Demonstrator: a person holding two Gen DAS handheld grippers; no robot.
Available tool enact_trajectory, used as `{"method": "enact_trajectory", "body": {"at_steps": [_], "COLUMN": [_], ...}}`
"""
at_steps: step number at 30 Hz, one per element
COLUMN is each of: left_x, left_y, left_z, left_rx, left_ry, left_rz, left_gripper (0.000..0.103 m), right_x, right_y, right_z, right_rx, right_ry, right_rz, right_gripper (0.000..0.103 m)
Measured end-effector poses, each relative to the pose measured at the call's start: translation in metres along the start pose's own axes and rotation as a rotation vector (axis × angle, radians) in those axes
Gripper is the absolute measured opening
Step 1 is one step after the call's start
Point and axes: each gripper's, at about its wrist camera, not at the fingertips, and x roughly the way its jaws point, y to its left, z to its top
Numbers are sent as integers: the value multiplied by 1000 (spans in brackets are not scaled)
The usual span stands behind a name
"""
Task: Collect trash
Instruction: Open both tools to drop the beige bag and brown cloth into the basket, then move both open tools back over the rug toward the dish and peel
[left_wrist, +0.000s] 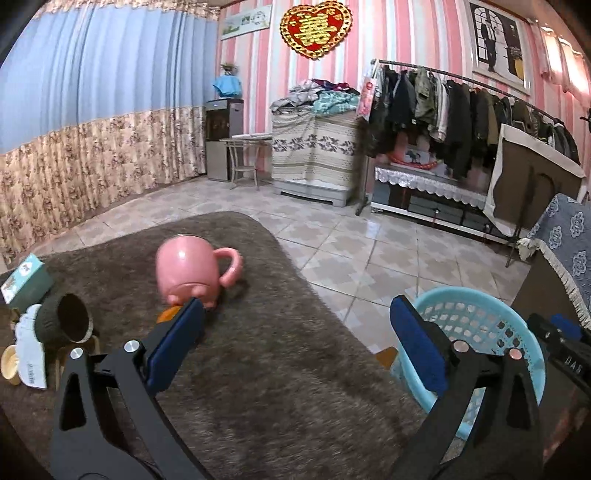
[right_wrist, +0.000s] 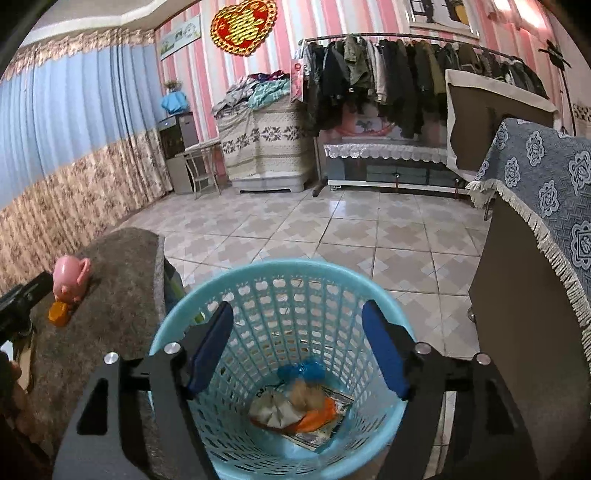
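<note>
Over the light blue basket (right_wrist: 280, 295) hangs the right gripper (right_wrist: 299, 350), its fingers (right_wrist: 210, 347) spread partly apart with nothing between them. Only this view looks down inside: crumpled paper (right_wrist: 271, 410), an orange scrap (right_wrist: 317, 417) and a blue wad (right_wrist: 303, 369) lie on the bottom. The left wrist view shows what the right one does not: a teal box (left_wrist: 26, 280), a dark cup on its side (left_wrist: 66, 321) and white packets (left_wrist: 31, 354) at the rug-covered desk's (left_wrist: 277, 387) left end. The left gripper (left_wrist: 295, 332) stands wide open and empty above that desk, near a pink mug (left_wrist: 192, 269) and a small orange thing (left_wrist: 168, 314).
</note>
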Motion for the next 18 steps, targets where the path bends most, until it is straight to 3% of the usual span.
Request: {"method": "enact_trajectory", "body": {"at_steps": [6,12,18], "left_x": [-21,-50,-76], "left_y": [27,64,108], "left_z": [2,-2,-9], "left_rx": [-22,-60,-107], "left_ry": [-19,-36,-32], "left_rz": [39,93,165], "left_gripper": [98,98,98], "right_x": [-5,-10,-21], "right_y": [11,29,69], "right_z": [2,2,0], "right_rx": [5,11,-66], "right_ry": [-20,-23,-46], "right_rz": [-38,-20,34], "right_gripper": [94,96,97]}}
